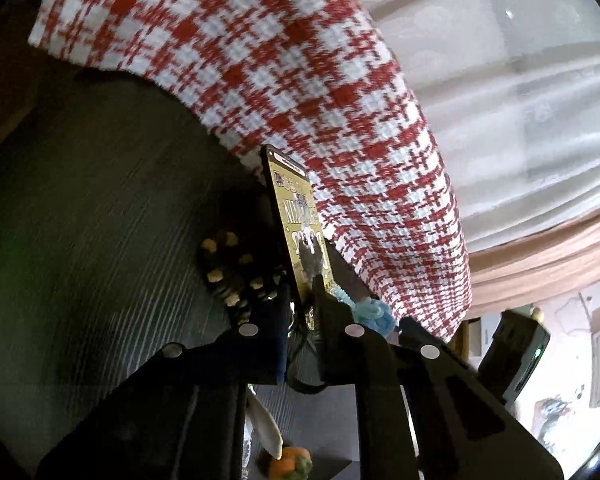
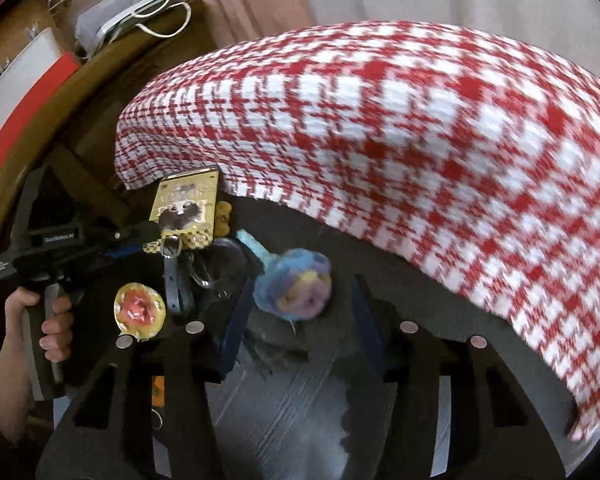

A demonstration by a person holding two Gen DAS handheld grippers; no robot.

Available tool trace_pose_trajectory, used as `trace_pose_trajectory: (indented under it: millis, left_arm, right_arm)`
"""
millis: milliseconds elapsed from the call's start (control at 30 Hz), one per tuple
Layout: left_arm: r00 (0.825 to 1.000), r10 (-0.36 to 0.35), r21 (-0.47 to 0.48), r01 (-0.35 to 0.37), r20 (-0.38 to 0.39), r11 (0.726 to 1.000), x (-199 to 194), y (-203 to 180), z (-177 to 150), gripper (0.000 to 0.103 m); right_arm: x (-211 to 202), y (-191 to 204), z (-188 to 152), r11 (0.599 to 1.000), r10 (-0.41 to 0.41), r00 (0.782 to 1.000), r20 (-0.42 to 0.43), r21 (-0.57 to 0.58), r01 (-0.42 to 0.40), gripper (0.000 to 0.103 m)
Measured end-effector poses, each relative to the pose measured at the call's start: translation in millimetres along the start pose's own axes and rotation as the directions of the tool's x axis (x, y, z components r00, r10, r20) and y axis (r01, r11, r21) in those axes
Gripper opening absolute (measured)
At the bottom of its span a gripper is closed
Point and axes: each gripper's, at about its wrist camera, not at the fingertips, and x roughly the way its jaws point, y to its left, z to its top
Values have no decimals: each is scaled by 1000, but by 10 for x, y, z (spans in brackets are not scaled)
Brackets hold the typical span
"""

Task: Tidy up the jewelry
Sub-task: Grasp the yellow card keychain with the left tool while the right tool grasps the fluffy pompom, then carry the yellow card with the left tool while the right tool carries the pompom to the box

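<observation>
My left gripper is shut on a gold printed charm card, held above the dark table; it also shows in the right wrist view, gripped by the left gripper. A beaded leopard-pattern piece and a blue crocheted charm hang beside the card. My right gripper is open and empty over the table. A pastel fluffy flower charm dangles just in front of its jaws. A round pink-and-yellow charm and a dark strap hang from the same bunch.
A red and white houndstooth cloth covers the far table; it also fills the left wrist view. A small orange pumpkin figure sits below. White curtains stand behind. Wooden furniture with a paper bag is at the left.
</observation>
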Motion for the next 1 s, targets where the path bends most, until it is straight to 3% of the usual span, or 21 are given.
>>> trace_pose_trajectory:
  millis: [100,233,267,367,433,500,533,700,900,1000]
  left_arm:
    - [1000,12,42,-12,12,999,-5,-91,0,9]
    - [999,38,111,-41,33,993,-52,-223,-6,9]
    - [999,37,115,-41,33,993,-77,-218,-2,9]
    - [998,42,117,-45,36,992,-69,-234,11,9]
    - [999,39,112,-43,36,993,-92,-213,16,9]
    - [998,44,115,-48,38,992,-114,-207,11,8]
    - [998,44,119,-49,41,992,-129,-213,5,8]
    - [997,23,101,-30,74,994,-315,-257,-16,5]
    - [982,92,234,-130,164,964,-644,-563,-131,5]
    - [972,90,270,-149,218,951,-901,-716,-177,5]
  right_arm:
    - [112,49,74,999,-30,999,-29,-29,29,56]
    - [191,99,102,987,-146,989,-24,-65,144,67]
    - [203,111,102,986,-152,988,-24,-73,150,74]
    - [298,93,109,996,-85,993,-81,-47,82,74]
    - [362,133,100,997,-67,993,-97,-42,63,68]
    - [441,173,69,995,-87,989,-116,-50,82,46]
    - [483,182,50,996,-88,988,-126,-37,83,42]
    - [397,124,-2,996,-68,996,-66,61,72,40]
    - [-7,151,-39,994,-70,997,21,88,68,40]
    - [-334,187,-64,994,-70,995,75,88,63,40]
